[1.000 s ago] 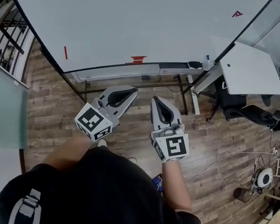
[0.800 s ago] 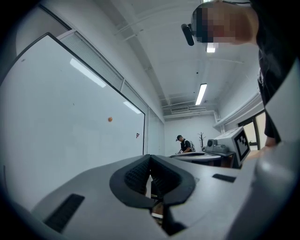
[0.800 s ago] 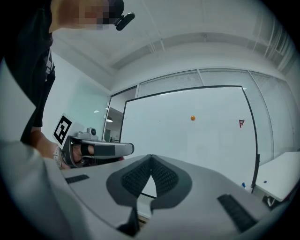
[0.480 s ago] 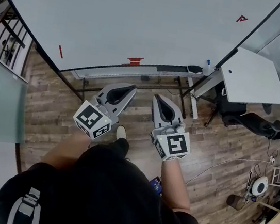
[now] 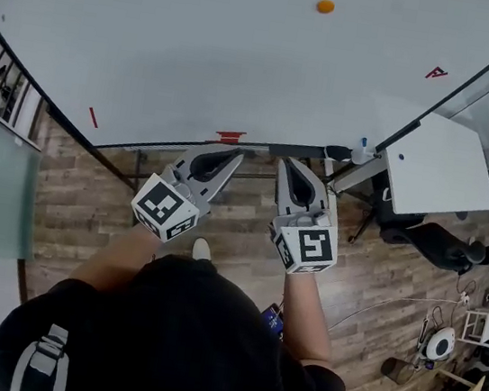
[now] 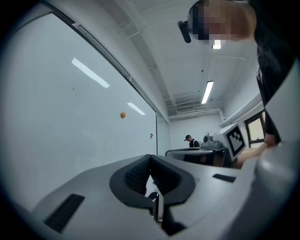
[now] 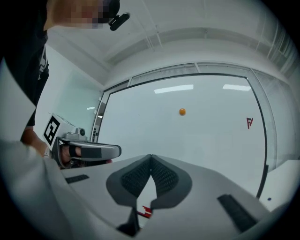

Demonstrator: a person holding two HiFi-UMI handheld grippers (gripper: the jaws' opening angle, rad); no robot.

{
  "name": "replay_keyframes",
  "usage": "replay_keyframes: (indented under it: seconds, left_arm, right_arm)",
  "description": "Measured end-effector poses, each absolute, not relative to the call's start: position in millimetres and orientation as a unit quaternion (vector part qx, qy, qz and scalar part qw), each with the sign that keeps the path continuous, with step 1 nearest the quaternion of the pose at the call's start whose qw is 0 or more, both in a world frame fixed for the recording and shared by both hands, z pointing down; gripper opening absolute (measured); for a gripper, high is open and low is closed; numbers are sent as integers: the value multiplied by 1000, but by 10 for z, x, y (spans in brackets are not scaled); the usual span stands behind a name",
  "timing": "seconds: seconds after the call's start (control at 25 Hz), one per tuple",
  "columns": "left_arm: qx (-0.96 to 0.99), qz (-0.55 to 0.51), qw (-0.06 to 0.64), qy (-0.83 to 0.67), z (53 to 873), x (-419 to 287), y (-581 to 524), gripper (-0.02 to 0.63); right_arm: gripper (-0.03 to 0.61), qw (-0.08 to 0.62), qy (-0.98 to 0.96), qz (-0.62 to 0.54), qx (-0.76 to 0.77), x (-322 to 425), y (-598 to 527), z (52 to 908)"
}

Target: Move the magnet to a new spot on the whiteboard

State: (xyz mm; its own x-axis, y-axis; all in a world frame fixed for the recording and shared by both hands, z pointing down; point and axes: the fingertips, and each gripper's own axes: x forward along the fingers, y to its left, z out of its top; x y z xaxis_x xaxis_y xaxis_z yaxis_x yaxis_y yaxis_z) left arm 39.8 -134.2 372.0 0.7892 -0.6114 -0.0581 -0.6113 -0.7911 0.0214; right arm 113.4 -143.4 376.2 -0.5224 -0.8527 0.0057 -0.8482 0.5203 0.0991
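A small round orange magnet (image 5: 325, 6) sticks high on the whiteboard (image 5: 201, 56); it also shows as an orange dot in the left gripper view (image 6: 123, 115) and the right gripper view (image 7: 182, 111). My left gripper (image 5: 235, 154) and right gripper (image 5: 286, 163) are held side by side, level, pointing at the board's lower edge, well below the magnet. Both have their tips together with nothing between them. In the gripper views the left gripper (image 6: 150, 156) and the right gripper (image 7: 150, 157) show jaws meeting at the tips.
A red mark (image 5: 436, 73) sits on the board's right part, a red strip (image 5: 92, 116) at its left and a red block (image 5: 230, 136) at the tray. A white desk (image 5: 436, 164), a dark chair (image 5: 442, 242) and floor cables (image 5: 394, 294) lie at the right. A person (image 6: 189, 140) stands far off.
Both grippers have moved forward toward the whiteboard together. The board fills more of the head view, and the orange magnet has come fully into it.
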Motion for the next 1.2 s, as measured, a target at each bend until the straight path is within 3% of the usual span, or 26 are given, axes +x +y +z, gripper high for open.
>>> replay_keyframes:
  seconds: [0.32,1.2]
  left_arm:
    - [944,-34,-4,-329,3689,353,-2048,3]
    - [908,-20,2,-418,3624,589,-2499,3]
  right_arm:
    - [2,34,-853,-87,513,1233,-2302,3469]
    - [133,37,-816,-276,506,1365,-3615,2166]
